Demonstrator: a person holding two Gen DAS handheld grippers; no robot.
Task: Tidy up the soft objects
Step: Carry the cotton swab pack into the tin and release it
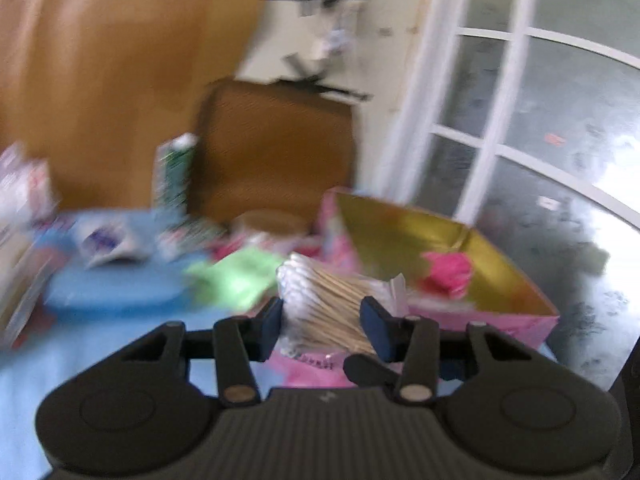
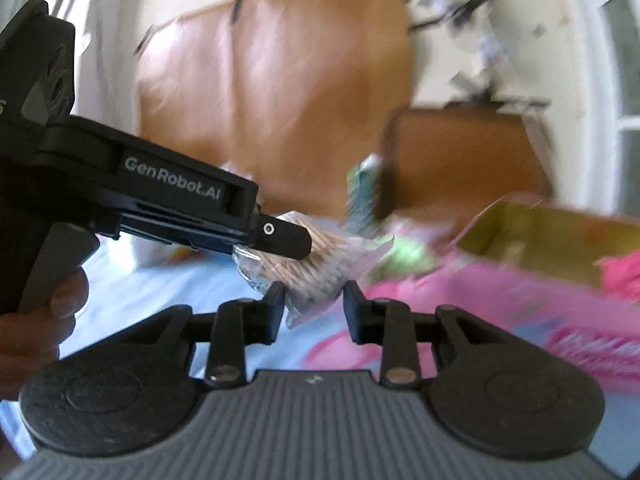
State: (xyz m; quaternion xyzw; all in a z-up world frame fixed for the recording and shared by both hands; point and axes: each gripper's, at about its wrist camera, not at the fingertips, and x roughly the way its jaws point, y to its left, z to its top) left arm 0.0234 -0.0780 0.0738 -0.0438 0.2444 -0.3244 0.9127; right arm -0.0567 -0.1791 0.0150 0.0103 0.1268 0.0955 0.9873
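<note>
A clear bag of wooden-stick cotton swabs (image 1: 332, 296) hangs above the blue table, and my left gripper (image 1: 322, 320) is shut on it. From the right wrist view the left gripper (image 2: 296, 242) comes in from the left, a hand (image 2: 40, 320) on its grip, clamping the upper part of the bag (image 2: 320, 260). My right gripper (image 2: 314, 300) has the lower end of the bag between its pads, which touch it on both sides. Just right of the bag stands an open pink box with a gold inside (image 1: 420, 240), holding a pink soft thing (image 1: 448, 272). The frames are blurred.
A green cloth (image 1: 236, 276) lies on the blue table cover (image 1: 120, 292) left of the bag. Behind it are a white-blue packet (image 1: 106, 242), a green-white carton (image 1: 174, 172) and other packs. A brown chair (image 1: 276, 148) stands behind, glass doors (image 1: 500, 120) at right.
</note>
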